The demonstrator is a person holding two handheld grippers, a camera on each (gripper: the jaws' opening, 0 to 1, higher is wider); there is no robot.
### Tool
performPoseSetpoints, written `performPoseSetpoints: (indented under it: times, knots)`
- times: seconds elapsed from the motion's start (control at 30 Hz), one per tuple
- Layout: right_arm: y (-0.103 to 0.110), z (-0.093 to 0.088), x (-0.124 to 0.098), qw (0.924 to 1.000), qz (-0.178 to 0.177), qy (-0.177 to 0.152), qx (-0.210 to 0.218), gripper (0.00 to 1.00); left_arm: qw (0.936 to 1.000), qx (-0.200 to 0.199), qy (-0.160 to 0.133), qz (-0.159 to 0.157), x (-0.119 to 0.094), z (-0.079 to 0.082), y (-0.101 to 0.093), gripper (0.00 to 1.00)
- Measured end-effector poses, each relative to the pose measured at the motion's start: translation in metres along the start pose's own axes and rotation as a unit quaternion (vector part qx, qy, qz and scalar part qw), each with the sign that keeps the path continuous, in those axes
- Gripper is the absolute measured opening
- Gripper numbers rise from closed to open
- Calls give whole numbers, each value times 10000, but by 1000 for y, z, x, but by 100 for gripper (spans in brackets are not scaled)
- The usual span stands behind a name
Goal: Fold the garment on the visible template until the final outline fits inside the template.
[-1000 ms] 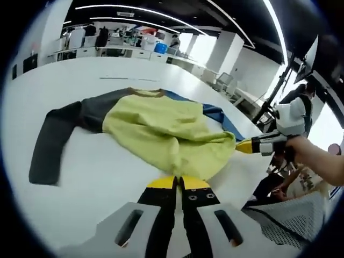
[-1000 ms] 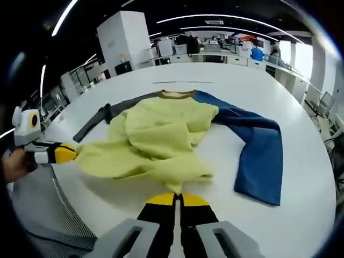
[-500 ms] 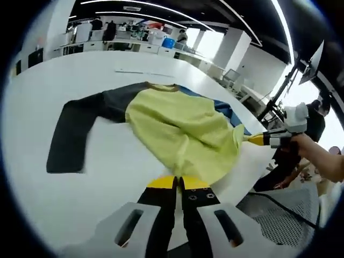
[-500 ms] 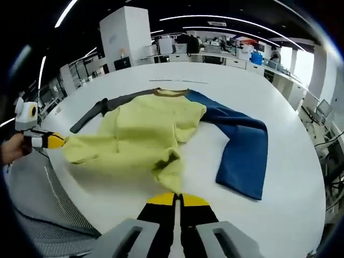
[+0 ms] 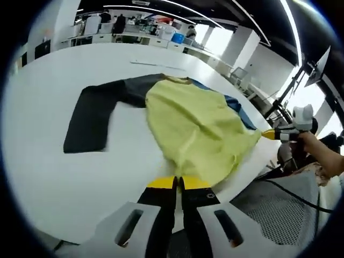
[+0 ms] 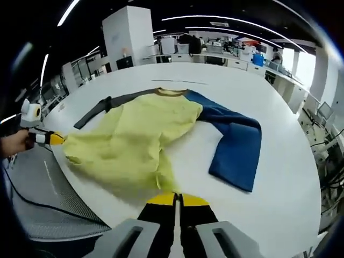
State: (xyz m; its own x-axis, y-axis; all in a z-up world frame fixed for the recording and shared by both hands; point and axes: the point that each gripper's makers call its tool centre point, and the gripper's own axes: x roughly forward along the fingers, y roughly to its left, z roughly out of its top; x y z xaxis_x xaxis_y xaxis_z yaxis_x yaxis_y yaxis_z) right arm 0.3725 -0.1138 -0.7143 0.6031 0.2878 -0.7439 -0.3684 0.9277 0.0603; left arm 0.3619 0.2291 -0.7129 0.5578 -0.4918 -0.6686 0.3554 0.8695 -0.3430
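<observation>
Garment: the yellow cloth top with one dark grey and one blue sleeve [image 5: 199, 126] lies spread on the white round bench [image 5: 48, 177], hem toward 6 o'clock.
Left hand-held gripper [image 5: 178, 184]: clenched on the hem.
Right hand-held gripper [image 6: 177, 200]: clenched on the other hem corner.
Change: the rumpled body has been drawn flat toward the bench edge.
Meaning: probably ready for the first fold.

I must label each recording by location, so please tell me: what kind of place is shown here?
Probably an open-plan office or lab. A long-sleeved shirt lies on a large white table, rows of desks stand behind it, and long strip lights cross a dark ceiling.
</observation>
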Motion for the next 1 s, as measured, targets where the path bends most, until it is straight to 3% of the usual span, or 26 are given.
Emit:
performPoseSetpoints:
  times: [0.13,0.27,0.47,0.67,0.83,1.0]
  knots:
    - [4,-12,-7,9999,26,117,-58,0,9999,-46,92,38,-3,-8,4,0]
    - [10,-27,-11,9995,21,305,-6,0,9988,-136,446,115,-2,-25,4,0]
    - [20,-51,-16,9980,-29,635,-74,0,9976,117,651,210,0,-36,5,0]
    - [19,-60,-15,9973,-163,713,64,0,9964,122,791,295,1,-43,8,0]
    - [19,-75,-18,9934,-377,1039,312,0,9950,173,926,345,1,-51,10,0]
    - [22,-76,-18,9931,-418,1022,397,0,9943,201,975,392,1,-55,13,0]
